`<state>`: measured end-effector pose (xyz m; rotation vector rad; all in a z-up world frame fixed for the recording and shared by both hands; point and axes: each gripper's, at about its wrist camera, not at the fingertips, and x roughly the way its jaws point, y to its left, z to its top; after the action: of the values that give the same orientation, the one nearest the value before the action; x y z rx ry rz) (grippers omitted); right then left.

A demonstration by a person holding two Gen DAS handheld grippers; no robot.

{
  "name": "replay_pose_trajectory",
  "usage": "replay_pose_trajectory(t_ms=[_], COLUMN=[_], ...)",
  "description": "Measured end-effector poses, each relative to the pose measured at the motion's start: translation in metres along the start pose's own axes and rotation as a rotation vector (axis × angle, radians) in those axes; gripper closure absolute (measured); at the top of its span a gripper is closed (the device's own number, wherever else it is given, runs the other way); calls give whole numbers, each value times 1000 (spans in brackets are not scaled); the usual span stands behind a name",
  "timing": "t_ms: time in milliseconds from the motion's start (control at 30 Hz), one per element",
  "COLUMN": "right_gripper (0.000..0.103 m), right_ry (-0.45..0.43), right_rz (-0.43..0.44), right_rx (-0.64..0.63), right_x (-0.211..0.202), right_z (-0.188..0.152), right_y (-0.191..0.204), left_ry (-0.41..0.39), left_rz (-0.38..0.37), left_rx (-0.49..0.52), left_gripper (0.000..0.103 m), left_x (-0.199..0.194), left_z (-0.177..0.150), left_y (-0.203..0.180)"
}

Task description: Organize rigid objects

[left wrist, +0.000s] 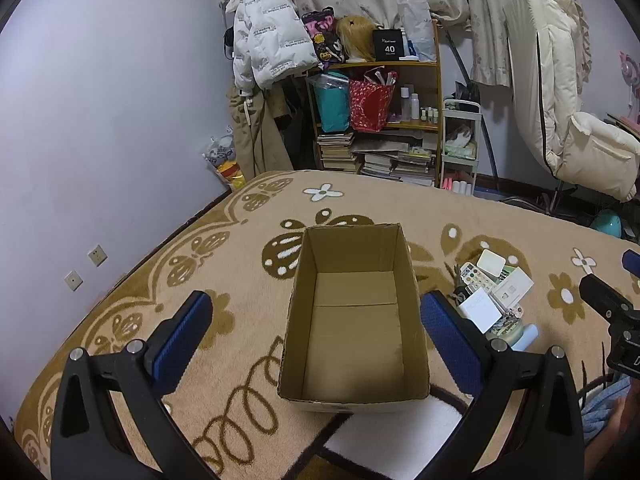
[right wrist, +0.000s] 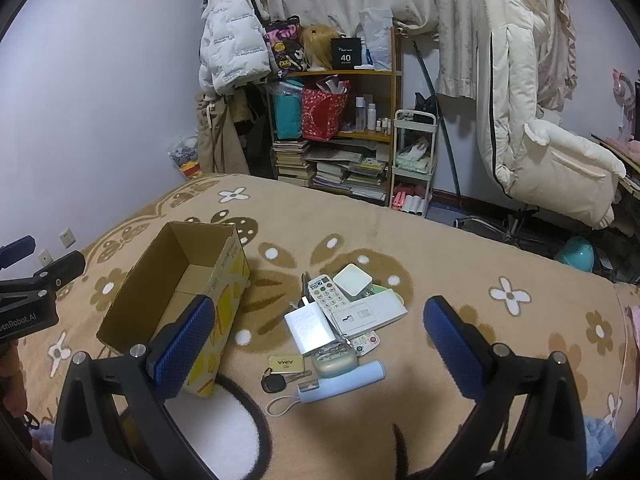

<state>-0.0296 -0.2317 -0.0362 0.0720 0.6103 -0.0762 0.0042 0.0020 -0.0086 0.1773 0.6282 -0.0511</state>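
Cardboard box [left wrist: 352, 320] empty on the blanket [right wrist: 460, 248], small hard things [right wrist: 344, 320] piled just beside it, probably light and slippery, best pinched by their flat sides, left gripper [left wrist: 316, 336] and right gripper [right wrist: 320, 340] both wide open, holding nothing.

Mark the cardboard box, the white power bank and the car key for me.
cardboard box [left wrist: 354, 344]: left wrist view, on its bare inside floor.
white power bank [right wrist: 310, 328]: right wrist view, middle of its flat top face.
car key [right wrist: 273, 383]: right wrist view, on its black fob.
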Motion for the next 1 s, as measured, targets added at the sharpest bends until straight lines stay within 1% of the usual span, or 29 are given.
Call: replay_pose_trajectory(t_ms=[233,1000], right_gripper=[0,0], right_ry=[5,8], right_rz=[-1,-10], right_rx=[1,-3], right_x=[1,2], right_z=[-2,1], right_y=[-3,-2], left_ry=[4,4], left_rz=[-14,-9], left_rx=[1,6], left_gripper=[0,0], left_x=[3,5], left_z=[-2,-4], left_y=[2,0])
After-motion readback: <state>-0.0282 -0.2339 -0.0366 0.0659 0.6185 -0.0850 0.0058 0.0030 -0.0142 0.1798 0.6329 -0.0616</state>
